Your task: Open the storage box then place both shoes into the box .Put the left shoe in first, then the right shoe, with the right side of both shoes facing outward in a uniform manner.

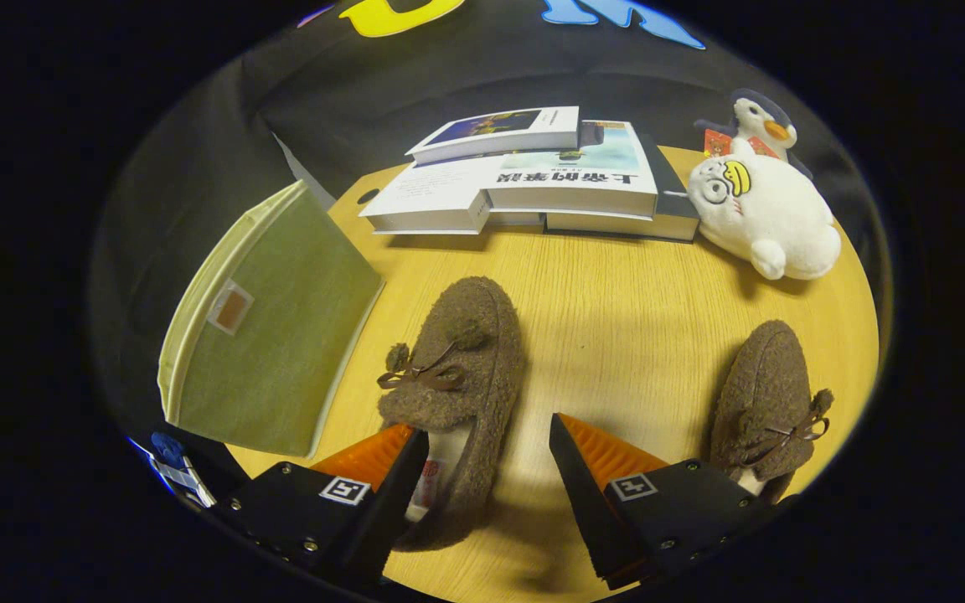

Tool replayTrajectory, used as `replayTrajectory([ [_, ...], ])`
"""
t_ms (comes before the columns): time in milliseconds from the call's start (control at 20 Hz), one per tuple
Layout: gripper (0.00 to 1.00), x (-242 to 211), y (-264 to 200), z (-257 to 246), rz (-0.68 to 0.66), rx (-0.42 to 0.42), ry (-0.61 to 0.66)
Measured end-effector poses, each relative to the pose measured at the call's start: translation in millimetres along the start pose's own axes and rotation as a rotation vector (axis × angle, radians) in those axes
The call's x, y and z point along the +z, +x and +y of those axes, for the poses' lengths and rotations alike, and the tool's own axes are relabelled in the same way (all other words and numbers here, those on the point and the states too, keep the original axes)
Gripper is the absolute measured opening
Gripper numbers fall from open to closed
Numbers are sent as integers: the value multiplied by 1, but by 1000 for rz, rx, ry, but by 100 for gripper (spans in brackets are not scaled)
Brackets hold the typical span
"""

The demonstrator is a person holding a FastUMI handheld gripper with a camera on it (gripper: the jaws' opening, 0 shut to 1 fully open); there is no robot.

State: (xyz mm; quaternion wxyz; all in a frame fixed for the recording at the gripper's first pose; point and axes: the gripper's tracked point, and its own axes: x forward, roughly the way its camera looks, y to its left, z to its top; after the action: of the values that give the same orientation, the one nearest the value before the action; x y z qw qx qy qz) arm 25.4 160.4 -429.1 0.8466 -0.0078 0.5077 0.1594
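Two brown fuzzy shoes with small bows lie on the wooden table. One shoe reaches back between my fingers, its heel end close to the left finger. The other shoe lies off to the right, beside and just beyond the right finger. A green fabric storage box with a cream rim and a small label stands at the table's left edge, left of the nearer shoe; its lid looks closed. My gripper is open above the nearer shoe's heel, pressing on nothing.
Stacked books lie at the back of the table. A white plush toy and a penguin plush sit at the back right. Bare wood lies between the two shoes.
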Motion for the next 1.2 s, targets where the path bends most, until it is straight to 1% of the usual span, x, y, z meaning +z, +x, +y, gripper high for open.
replayTrajectory([
  [50,85,0,5,-3,14,-18,0],
  [150,79,1,17,2,36,-15,4],
  [200,72,2,18,5,41,-7,3],
  [250,47,2,21,8,47,-6,0],
  [300,38,3,21,7,51,-8,-17],
  [350,29,9,11,3,47,-33,-23],
  [400,6,6,18,5,50,-36,-13],
  [450,5,10,21,4,56,-47,-8],
  [500,0,13,15,4,57,-49,-13],
  [650,0,23,1,7,37,-53,-29],
  [900,0,39,-30,21,21,-45,-18],
  [1200,0,66,-69,47,-4,-8,27],
])
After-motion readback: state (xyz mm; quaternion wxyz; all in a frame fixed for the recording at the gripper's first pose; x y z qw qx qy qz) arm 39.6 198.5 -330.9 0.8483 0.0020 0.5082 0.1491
